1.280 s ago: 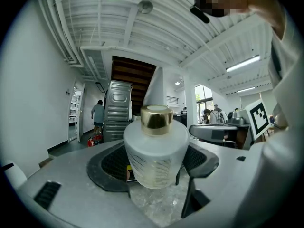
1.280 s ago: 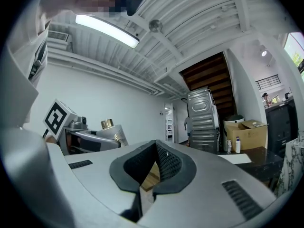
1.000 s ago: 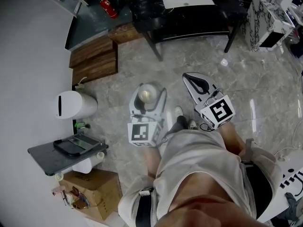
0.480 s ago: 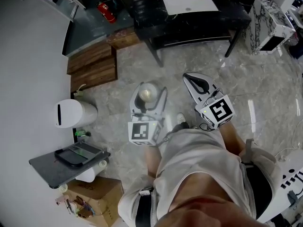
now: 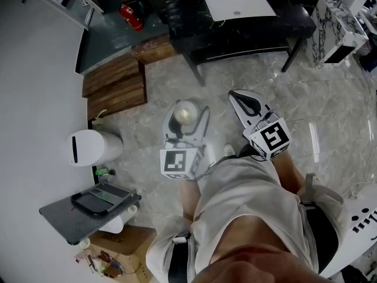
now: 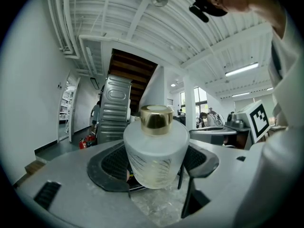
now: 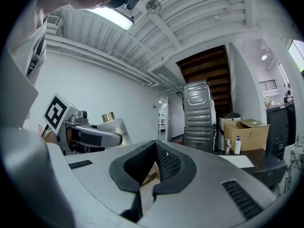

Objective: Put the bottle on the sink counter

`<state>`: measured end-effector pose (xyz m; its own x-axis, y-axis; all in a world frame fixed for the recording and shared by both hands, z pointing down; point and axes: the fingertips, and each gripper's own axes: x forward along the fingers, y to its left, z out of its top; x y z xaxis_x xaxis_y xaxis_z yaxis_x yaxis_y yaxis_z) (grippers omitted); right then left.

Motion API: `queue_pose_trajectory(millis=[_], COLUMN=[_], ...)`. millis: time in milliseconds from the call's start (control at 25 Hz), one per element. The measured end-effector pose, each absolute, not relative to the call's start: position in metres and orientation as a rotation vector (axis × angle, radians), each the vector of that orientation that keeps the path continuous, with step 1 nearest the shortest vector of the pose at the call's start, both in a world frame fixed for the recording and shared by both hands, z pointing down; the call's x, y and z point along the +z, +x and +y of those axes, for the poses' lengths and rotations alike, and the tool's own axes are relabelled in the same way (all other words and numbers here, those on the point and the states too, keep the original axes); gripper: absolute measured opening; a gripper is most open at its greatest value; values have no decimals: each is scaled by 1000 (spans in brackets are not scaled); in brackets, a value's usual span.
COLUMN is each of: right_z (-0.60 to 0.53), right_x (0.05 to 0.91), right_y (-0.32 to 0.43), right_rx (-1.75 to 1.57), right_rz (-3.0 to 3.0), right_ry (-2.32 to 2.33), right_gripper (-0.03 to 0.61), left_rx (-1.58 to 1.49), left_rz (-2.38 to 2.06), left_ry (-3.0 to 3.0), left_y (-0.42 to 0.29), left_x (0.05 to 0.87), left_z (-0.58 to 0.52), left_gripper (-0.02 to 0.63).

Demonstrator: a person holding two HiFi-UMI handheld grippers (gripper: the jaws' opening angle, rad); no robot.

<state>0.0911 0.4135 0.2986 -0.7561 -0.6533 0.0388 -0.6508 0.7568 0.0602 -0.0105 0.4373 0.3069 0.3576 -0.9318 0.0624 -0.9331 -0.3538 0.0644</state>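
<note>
— Two grippers in frame. Surroundings and obstructions?

— Ahead of both grippers, well apart, stands the black sink counter with a white basin set in it. Marble floor lies between grippers and counter. Left of the left gripper are wooden steps and a white bin. Behind and further left is a grey side table carrying a tray, with a cardboard box beside it. Red items ahead of the steps may be extinguishers; they are too small to confirm.

— Gripper states?

— Left gripper is clamped on the bottle, which has a frosted body and gold cap and stands upright with a pad against each side. The bottle hangs over the floor, short of the counter. Right gripper has its jaws together with nothing between them, and it sits just right of the left gripper.

— Anything hidden or cut off?

— From the head view only the bottle's top shows. The person's torso covers the floor behind the grippers. The counter's far side is cut off by the frame edge.
</note>
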Motion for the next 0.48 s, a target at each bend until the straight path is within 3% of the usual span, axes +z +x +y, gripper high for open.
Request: queue_pose_trajectory(millis=[480], right_z=[380], right_x=[304], right_y=[77], right_rx=[-49], right_rz=[-2881], right_ry=[1065], right_gripper=[-2], left_rx=[47], left_rz=[-1716], left_ry=[2497], left_y=[-22], left_x=[313], left_z=[405], left_gripper=[327])
